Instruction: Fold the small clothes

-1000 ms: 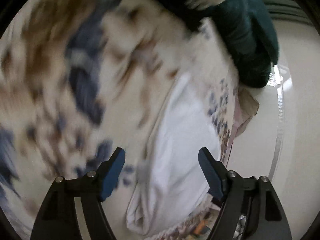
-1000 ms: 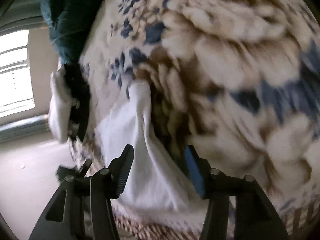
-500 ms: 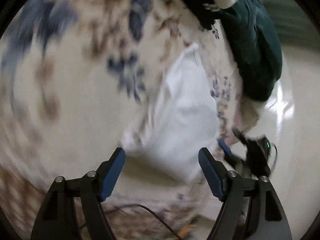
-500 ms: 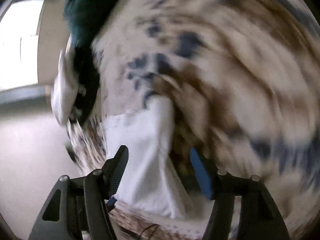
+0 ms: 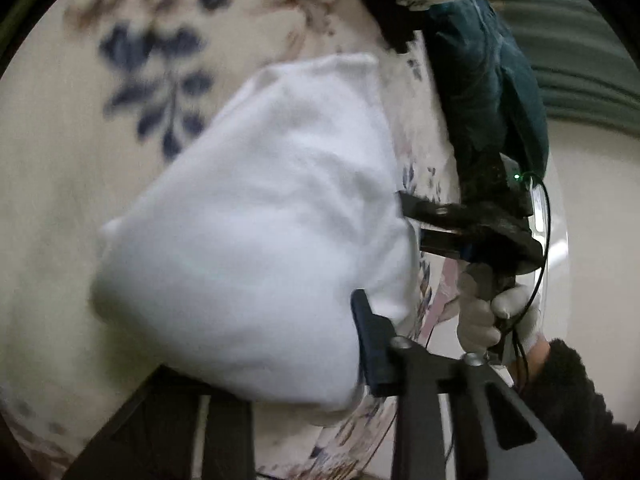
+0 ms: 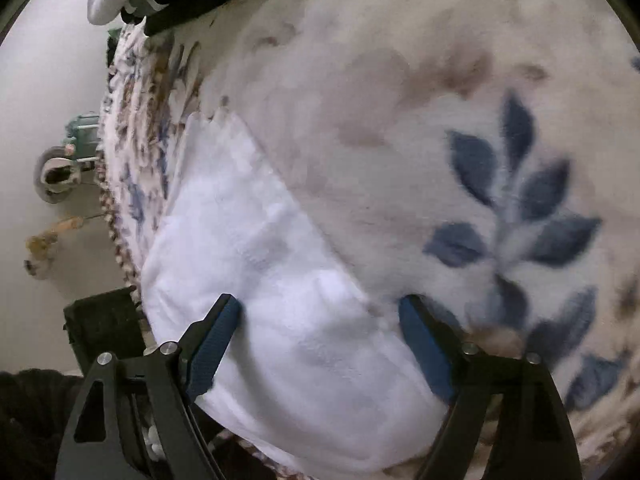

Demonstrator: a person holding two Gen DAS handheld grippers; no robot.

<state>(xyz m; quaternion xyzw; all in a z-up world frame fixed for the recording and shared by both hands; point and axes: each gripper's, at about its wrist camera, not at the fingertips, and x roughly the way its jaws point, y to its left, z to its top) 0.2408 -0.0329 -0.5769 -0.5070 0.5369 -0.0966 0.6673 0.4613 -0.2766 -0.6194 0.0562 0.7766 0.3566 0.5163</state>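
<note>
1. My left gripper [image 5: 304,320] is biting down on the near edge of the white cloth [image 5: 260,200]. Its jaws have just been closing, and the cloth is between them. The cloth is bunching up over one finger and hiding it, so I am judging the grip partly from that bunching.
2. I am holding that edge so I can lift it and lay it over the rest of the cloth. That is how I am making a fold, I think.
3. The rest of the white cloth is lying flat on the flowery blanket [image 5: 80,160], spreading away in front of my left gripper.
4. My right gripper [image 6: 320,308] is not holding anything. Its jaws have just been opening a bit wider. They are standing apart, one finger on each side of a corner of the cloth, and the pads are not squeezing it.
5. I am keeping those jaws wide so they can drop over that corner and catch it.
6. My gloved hand [image 5: 492,312] is carrying the right gripper just off to the right of my left gripper, at the far side of the cloth. Two grips on one edge are going to keep the fold straight.
7. The fold is not made yet. The soft cloth could slip or crumple if only one side is coming up.
</note>
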